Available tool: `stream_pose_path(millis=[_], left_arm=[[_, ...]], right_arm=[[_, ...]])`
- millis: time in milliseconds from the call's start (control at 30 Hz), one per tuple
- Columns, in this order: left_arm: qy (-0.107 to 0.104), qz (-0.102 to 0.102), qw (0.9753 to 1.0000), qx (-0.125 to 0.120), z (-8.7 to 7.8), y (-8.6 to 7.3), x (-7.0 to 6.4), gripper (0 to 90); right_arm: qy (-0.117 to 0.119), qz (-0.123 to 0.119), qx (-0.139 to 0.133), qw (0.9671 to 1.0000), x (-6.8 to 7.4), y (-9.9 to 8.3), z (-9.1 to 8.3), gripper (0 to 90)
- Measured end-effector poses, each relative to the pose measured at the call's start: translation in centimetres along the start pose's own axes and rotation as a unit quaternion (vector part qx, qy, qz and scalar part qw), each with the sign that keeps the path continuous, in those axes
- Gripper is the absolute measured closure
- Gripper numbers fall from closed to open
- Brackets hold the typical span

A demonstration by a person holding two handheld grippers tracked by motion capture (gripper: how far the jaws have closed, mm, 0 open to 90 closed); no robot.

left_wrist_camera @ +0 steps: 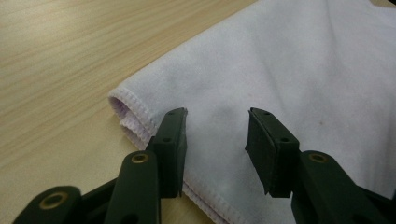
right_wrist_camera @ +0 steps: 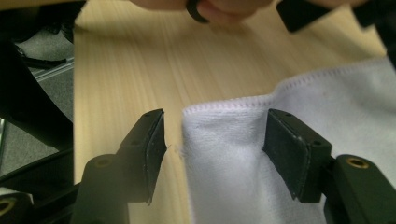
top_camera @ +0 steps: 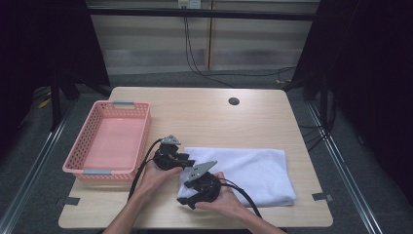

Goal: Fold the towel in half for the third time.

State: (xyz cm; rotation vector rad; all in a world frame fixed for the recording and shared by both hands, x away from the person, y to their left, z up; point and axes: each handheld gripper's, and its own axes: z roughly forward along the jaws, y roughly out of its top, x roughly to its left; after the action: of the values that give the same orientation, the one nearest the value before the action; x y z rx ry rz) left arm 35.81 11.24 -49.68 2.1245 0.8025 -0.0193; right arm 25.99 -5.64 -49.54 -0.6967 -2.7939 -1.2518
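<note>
A folded white towel (top_camera: pixel 253 173) lies on the wooden table, right of centre near the front. My left gripper (top_camera: pixel 187 161) is at the towel's far left corner, open, its jaws low over the hemmed corner of the towel (left_wrist_camera: pixel 280 74). My right gripper (top_camera: pixel 189 202) is at the near left corner, also open. In the right gripper view one jaw stands over bare wood and the other over the towel (right_wrist_camera: pixel 243 163), straddling its edge.
A pink plastic basket (top_camera: pixel 122 108) with nothing inside stands on the left part of the table (top_camera: pixel 204 117). A round cable hole (top_camera: pixel 234 101) sits near the far edge. Black cables trail from both grippers toward the front edge.
</note>
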Motion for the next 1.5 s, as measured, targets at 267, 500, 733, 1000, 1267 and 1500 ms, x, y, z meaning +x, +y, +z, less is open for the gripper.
stream_pose_path(millis=[267, 500, 733, 1000, 1267, 1500], left_arm=[[0.019, -0.020, 0.9993, -0.024, -0.8, 0.4, 0.3, 49.7], [0.042, -0.041, 0.9972, -0.046, -1.7, 0.5, 1.8, 46.5], [0.049, -0.026, 0.9983, -0.020, -0.3, 1.1, 2.2, 38.9], [0.046, -0.019, 0.9987, -0.004, 0.4, 1.0, 2.3, 35.1], [0.053, 0.000, 0.9986, 0.006, 0.8, 0.8, 2.3, 32.7], [0.026, 0.041, 0.9988, -0.003, 1.7, 1.0, 2.0, 53.0]], right_arm=[[-0.033, -0.074, -0.008, 0.9967, 1.1, -1.3, 0.1, 38.7], [-0.059, -0.088, -0.005, 0.9944, 1.1, -1.3, -0.1, 56.0], [-0.069, -0.056, -0.011, 0.9960, 0.3, -1.2, -0.3, 76.8], [-0.039, 0.005, -0.018, 0.9990, -0.6, -1.3, -0.6, 78.0], [-0.038, 0.003, -0.016, 0.9992, -0.4, -1.4, -0.8, 77.9], [-0.035, 0.005, -0.015, 0.9992, -0.4, -1.3, -0.8, 77.8]])
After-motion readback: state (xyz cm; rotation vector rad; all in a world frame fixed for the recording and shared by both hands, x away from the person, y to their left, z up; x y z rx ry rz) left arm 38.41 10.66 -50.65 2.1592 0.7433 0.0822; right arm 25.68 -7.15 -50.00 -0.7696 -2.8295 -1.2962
